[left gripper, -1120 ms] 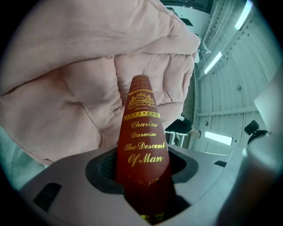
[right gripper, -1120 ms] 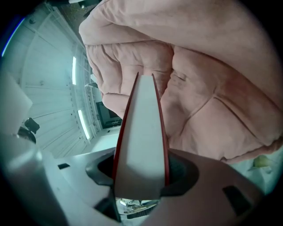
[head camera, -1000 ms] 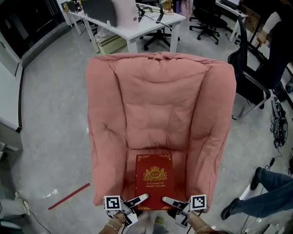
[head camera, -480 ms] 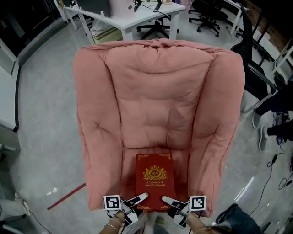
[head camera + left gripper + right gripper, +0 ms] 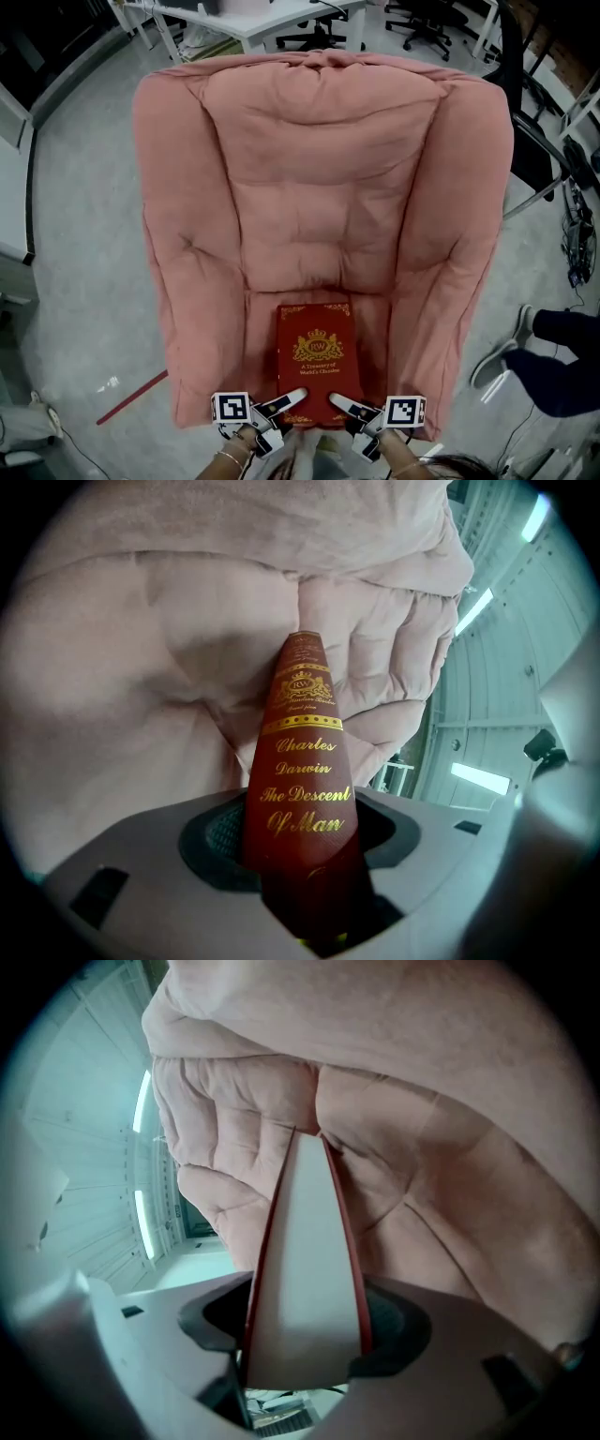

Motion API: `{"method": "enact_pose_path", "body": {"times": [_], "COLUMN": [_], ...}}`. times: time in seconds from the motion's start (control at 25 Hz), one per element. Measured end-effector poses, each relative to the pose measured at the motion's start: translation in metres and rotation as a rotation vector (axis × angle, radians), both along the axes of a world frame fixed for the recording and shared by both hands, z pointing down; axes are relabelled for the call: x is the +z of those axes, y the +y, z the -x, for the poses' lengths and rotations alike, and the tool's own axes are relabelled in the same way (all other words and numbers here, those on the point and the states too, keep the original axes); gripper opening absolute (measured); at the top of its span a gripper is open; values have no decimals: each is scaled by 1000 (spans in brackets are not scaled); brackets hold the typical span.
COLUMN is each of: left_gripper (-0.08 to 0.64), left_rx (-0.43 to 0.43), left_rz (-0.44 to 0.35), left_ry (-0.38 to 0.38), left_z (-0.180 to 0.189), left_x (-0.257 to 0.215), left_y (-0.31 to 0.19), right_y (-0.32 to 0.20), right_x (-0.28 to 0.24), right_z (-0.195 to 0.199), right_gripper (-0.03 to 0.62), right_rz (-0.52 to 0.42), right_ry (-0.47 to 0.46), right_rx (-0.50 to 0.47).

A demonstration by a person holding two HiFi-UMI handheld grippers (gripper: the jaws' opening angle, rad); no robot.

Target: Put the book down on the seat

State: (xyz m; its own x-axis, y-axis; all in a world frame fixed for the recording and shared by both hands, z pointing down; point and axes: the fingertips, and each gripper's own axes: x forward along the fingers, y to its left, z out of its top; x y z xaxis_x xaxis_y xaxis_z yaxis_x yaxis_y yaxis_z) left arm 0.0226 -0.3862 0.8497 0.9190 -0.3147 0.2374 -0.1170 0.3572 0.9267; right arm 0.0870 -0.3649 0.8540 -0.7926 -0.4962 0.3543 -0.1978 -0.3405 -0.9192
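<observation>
A red hardback book [image 5: 317,361] with gold print lies flat, low over the front of the pink armchair's seat [image 5: 264,323]. My left gripper [image 5: 292,400] is shut on its near left corner; in the left gripper view the gold-lettered spine [image 5: 300,761] stands between the jaws of that gripper [image 5: 302,847]. My right gripper [image 5: 339,403] holds the near right corner. Its jaws have just been opening, and the book's white page edge [image 5: 307,1269] still sits between them, the pads of the right gripper [image 5: 305,1335] against the covers.
The armchair's tall padded back [image 5: 314,141] and thick arms [image 5: 183,281] wall in the seat on three sides. Behind it stand a white desk [image 5: 272,14] and office chairs [image 5: 422,19]. A person's leg and shoe [image 5: 525,356] are on the floor at right, a red strip [image 5: 131,398] at left.
Both grippers have sunk with the book towards the seat, and the armchair fills more of the head view. The person at the right has shifted.
</observation>
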Motion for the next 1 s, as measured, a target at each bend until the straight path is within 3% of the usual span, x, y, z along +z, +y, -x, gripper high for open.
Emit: {"method": "enact_pose_path", "body": {"times": [0.16,0.48,1.0], "left_gripper": [241,295,333], "left_rx": [12,101,170], "left_rz": [-11,-52,-59], "left_ry": [-19,-183,-356], "left_z": [-1,12,30], "left_x": [5,30,46], "left_y": [2,16,26], "right_y": [4,15,31], "right_x": [10,23,40], "right_z": [-2,-6,-8], "right_gripper": [307,337,373], "right_rz": [18,65,131], "right_ry": [61,156,288], "right_rx": [-18,-57,-92]}}
